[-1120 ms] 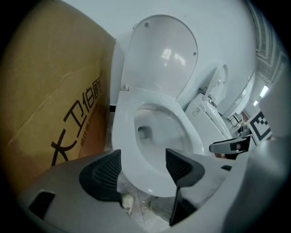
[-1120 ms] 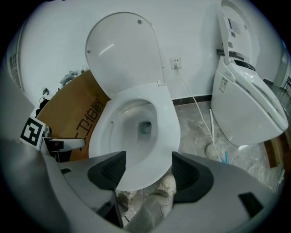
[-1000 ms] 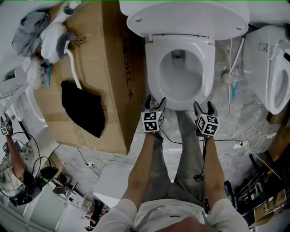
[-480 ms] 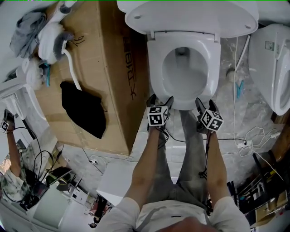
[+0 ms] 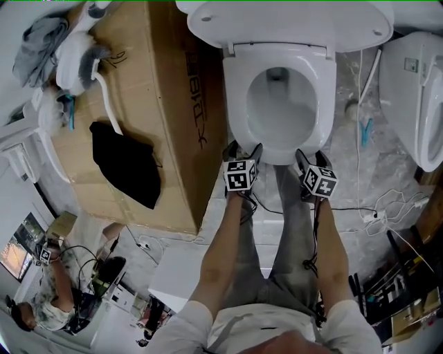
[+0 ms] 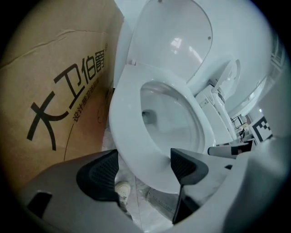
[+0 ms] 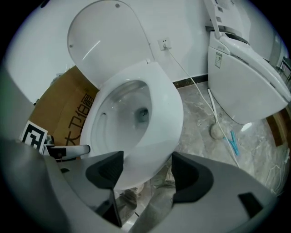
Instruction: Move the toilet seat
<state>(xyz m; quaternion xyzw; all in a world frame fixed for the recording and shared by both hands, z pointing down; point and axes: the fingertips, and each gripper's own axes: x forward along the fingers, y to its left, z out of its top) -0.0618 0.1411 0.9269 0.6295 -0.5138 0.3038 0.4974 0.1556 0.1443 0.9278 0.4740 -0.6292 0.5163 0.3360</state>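
The white toilet seat (image 5: 237,104) lies down on the bowl, and its lid (image 5: 284,21) stands raised behind it. My left gripper (image 5: 243,151) is at the bowl's front left edge with its jaws wide apart. In the left gripper view the left gripper (image 6: 144,159) frames the seat's front rim (image 6: 122,113) without touching it. My right gripper (image 5: 311,160) is at the front right. Its jaws are closing, and in the right gripper view the right gripper (image 7: 146,159) has the seat's front rim (image 7: 168,109) between its pads, which do not press on it.
A large cardboard box (image 5: 152,104) with a black cloth (image 5: 124,162) on it stands close to the toilet's left. A second white toilet (image 5: 422,90) stands at the right, with cables (image 5: 387,207) on the marble floor. My legs are below the grippers.
Both grippers have edged forward to the bowl's front rim. The seat and lid have not moved.
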